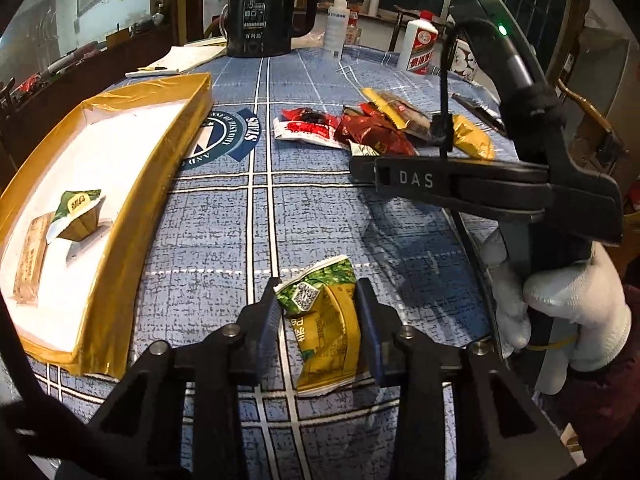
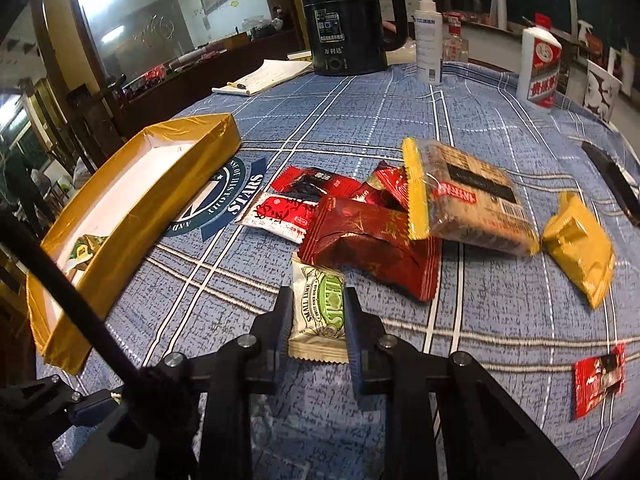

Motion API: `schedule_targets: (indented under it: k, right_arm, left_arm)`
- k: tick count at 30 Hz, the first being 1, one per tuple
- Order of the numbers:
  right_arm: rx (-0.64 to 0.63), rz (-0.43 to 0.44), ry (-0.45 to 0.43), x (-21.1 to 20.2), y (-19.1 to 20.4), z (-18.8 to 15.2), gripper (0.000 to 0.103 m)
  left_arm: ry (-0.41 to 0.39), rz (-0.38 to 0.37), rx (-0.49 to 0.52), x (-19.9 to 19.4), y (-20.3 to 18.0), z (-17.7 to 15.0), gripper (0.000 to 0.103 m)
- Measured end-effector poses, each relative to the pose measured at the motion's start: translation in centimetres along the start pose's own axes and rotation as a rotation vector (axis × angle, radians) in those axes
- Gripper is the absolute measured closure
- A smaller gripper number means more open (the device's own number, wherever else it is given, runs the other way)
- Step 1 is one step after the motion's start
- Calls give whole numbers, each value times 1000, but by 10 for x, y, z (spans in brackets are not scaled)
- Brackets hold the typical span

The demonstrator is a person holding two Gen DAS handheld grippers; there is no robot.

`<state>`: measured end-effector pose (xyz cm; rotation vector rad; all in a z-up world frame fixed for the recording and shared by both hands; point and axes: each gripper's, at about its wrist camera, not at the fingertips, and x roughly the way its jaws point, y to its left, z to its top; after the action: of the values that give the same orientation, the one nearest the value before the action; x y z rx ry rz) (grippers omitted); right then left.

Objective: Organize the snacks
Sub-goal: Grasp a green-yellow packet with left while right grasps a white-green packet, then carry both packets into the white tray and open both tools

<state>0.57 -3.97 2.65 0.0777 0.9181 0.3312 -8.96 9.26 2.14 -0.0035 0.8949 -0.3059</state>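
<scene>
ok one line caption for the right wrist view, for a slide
Right tongs shut on a white-and-green snack packet beside the pile of red and gold snacks, gold tray waiting at left.

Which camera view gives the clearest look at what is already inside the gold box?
The left wrist view. It looks down into the gold box, showing a green-topped snack and a pale wrapped bar on the white floor. In the right wrist view the box's near wall hides all but the green snack's corner.
</scene>
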Motion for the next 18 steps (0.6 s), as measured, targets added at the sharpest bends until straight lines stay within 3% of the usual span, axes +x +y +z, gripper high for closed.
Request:
schedule_targets:
  k: [11, 18]
  right_arm:
    - [11, 52, -59, -45, 15, -7, 80]
    - [-12, 85, -88, -73, 36, -7, 80]
  left_arm:
    - [-69, -48, -48, -33, 10, -4, 67]
    - [-153, -86, -133, -75, 43, 0, 67]
